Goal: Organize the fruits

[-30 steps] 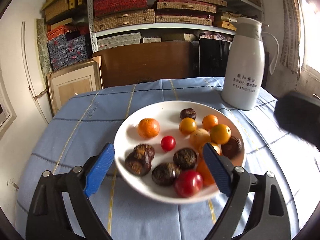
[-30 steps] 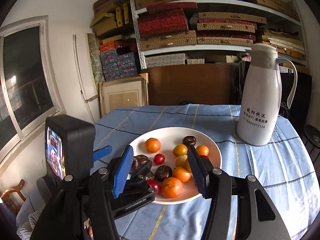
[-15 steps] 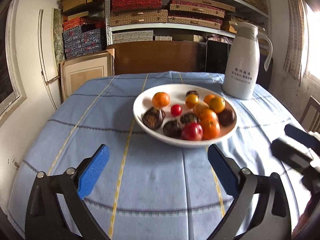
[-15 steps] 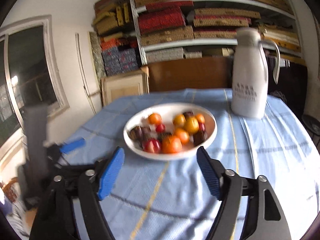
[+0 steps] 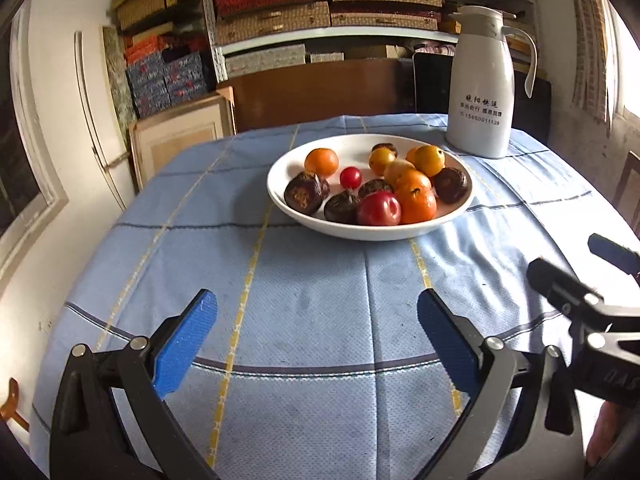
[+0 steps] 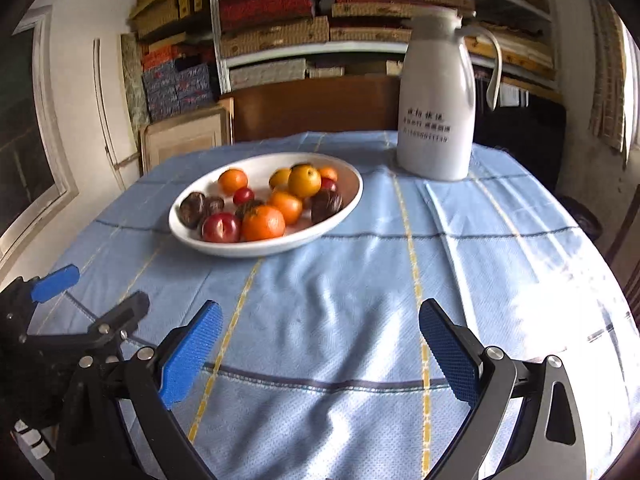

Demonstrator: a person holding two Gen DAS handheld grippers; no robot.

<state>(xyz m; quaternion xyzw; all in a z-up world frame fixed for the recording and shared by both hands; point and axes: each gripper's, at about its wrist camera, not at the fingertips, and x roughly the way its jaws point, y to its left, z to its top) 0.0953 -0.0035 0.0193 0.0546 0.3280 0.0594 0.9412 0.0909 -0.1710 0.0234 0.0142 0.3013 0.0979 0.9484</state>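
Blue tablecloth [image 5: 312,304], fruit plate [image 5: 370,232] well beyond both empty, wide-open grippers [image 5: 316,344] [image 6: 320,350]

A home storeroom (box-stacked shelves [image 5: 320,8], clothed table [image 5: 304,300]).

left gripper [image 5: 316,340]: blue pads spread wide, nothing between them, hanging over the near part of the tablecloth [image 5: 320,300]
plate [image 5: 372,232]: white, sits at about 12 o'clock from the gripper, well apart from it
fruit: red tomato [image 5: 378,209] and an orange [image 5: 416,202] at the near rim, dark brown ones [image 5: 306,193] at 9 o'clock in the plate, small cherry tomato [image 5: 351,177] mid-plate
jug [image 5: 480,88]: white, upright, at 1 o'clock just past the plate
right gripper [image 5: 592,280]: pokes in at 3 o'clock, can't tell how its jaws stand
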